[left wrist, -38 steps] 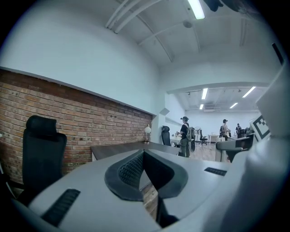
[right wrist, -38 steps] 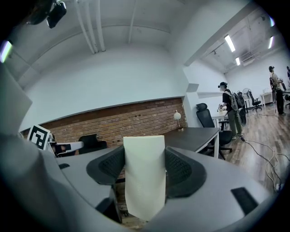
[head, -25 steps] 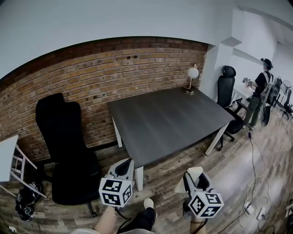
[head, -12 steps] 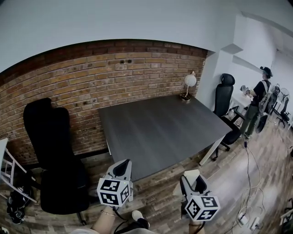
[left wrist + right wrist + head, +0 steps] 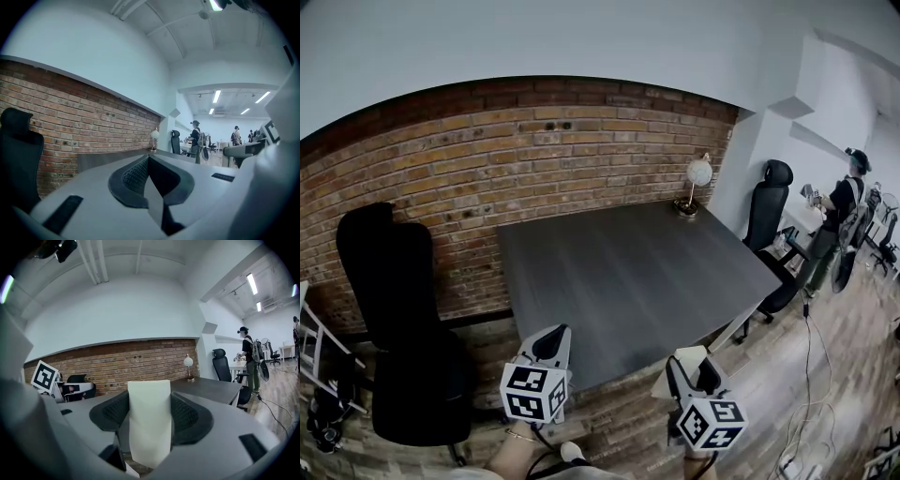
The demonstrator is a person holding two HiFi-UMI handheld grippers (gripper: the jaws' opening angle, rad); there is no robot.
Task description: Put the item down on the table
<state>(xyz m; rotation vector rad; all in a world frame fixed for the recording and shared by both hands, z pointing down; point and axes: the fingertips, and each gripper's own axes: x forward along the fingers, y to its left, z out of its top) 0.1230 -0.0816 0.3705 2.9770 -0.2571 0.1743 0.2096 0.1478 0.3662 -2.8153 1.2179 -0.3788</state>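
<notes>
My right gripper (image 5: pixel 690 367) is shut on a flat cream-white item (image 5: pixel 692 354), held upright just short of the near edge of the dark grey table (image 5: pixel 628 267). In the right gripper view the item (image 5: pixel 150 420) stands between the two black pads (image 5: pixel 187 416) and sticks out above them, with the right gripper (image 5: pixel 150 401) pointing toward the table top (image 5: pixel 211 387). My left gripper (image 5: pixel 549 342) hovers by the table's near-left corner. Its jaws are closed with nothing between them in the left gripper view (image 5: pixel 149 161).
A small globe lamp (image 5: pixel 697 178) stands at the table's far right corner. A brick wall (image 5: pixel 487 159) runs behind. A black office chair (image 5: pixel 394 309) stands left of the table, another (image 5: pixel 772 202) right. A person (image 5: pixel 842 211) stands far right. Cables (image 5: pixel 811 375) trail on the wooden floor.
The view has drawn closer to the table, whose near edge now lies just ahead of both grippers. The grippers keep their places in the view, the right one still holding the item.
</notes>
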